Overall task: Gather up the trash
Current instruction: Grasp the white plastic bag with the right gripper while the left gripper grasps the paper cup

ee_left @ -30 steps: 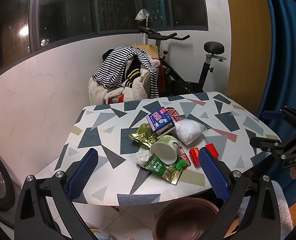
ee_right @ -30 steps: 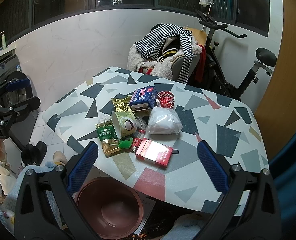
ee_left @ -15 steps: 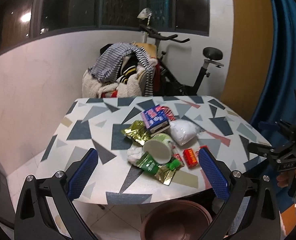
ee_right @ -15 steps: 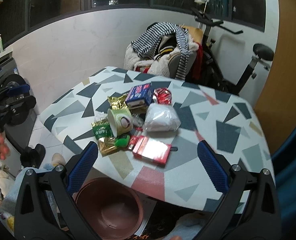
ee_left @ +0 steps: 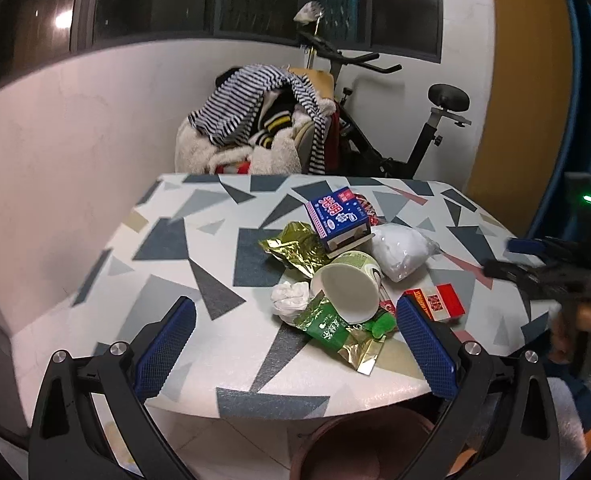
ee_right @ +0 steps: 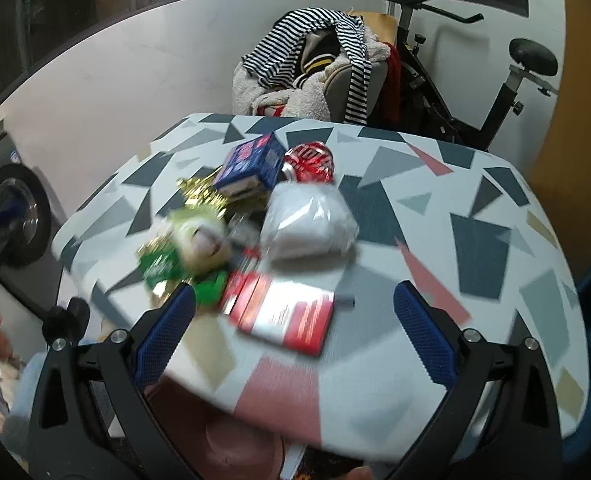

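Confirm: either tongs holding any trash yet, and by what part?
Nothing held. Left tongs and right tongs are both open and empty, short of the trash pile on the table.

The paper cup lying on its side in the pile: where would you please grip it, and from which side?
Grip the paper cup at its rim, one finger inside the mouth, coming from the near left. It lies tipped with its open mouth facing that way, and wrappers crowd its other sides.

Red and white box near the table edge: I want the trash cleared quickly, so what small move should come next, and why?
Probably ease the right hand-held gripper forward and down over the red and white box. It is open and empty, and the box lies flat, nearest to it.
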`<state>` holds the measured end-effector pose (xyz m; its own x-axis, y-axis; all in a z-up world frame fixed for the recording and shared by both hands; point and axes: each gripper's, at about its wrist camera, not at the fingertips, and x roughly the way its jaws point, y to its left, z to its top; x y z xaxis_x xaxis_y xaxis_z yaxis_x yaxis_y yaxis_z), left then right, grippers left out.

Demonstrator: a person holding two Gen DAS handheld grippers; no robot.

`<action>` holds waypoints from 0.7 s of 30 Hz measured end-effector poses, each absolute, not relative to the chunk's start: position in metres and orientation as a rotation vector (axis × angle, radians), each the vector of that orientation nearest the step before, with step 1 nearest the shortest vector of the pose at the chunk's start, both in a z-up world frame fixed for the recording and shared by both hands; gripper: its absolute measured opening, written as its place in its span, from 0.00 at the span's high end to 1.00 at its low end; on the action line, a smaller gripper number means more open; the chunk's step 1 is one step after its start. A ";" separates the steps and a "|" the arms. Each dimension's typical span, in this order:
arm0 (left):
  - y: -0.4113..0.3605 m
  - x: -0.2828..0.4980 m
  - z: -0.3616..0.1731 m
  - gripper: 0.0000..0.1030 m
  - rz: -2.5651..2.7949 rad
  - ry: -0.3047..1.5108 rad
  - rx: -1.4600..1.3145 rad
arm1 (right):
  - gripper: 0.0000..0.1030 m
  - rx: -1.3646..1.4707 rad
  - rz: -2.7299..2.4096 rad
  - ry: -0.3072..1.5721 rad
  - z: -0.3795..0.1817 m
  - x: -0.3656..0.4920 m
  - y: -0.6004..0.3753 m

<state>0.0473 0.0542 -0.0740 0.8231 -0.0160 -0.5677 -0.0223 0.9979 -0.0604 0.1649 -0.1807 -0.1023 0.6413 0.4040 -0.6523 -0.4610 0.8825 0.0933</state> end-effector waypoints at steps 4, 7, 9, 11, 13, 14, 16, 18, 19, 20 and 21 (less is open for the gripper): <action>0.071 0.063 -0.083 0.05 0.026 0.618 -0.140 | 0.05 -0.071 0.501 0.750 -0.114 0.228 -0.157; 0.077 0.074 -0.090 0.05 0.049 0.630 -0.144 | 0.05 -0.089 0.473 0.798 -0.128 0.272 -0.138; 0.080 0.079 -0.096 0.05 0.057 0.637 -0.128 | 0.06 -0.086 0.470 0.835 -0.138 0.294 -0.129; 0.080 0.084 -0.100 0.06 0.050 0.648 -0.132 | 0.06 -0.081 0.448 0.877 -0.149 0.313 -0.124; 0.083 0.089 -0.105 0.13 0.033 0.662 -0.161 | 0.06 -0.051 0.438 0.942 -0.163 0.330 -0.123; 0.086 0.092 -0.108 0.22 0.019 0.674 -0.184 | 0.06 -0.018 0.454 0.977 -0.169 0.336 -0.124; 0.087 0.097 -0.113 0.29 0.007 0.697 -0.210 | 0.18 0.050 0.513 1.039 -0.180 0.340 -0.128; 0.089 0.101 -0.117 0.38 -0.009 0.712 -0.233 | 0.25 0.067 0.556 1.030 -0.179 0.334 -0.130; 0.088 0.103 -0.118 0.40 -0.017 0.720 -0.239 | 0.30 0.058 0.565 1.014 -0.176 0.330 -0.132; 0.088 0.105 -0.119 0.42 -0.026 0.727 -0.245 | 0.31 0.053 0.566 1.004 -0.174 0.328 -0.133; 0.086 0.108 -0.120 0.46 -0.039 0.737 -0.252 | 0.33 0.046 0.559 0.981 -0.169 0.322 -0.137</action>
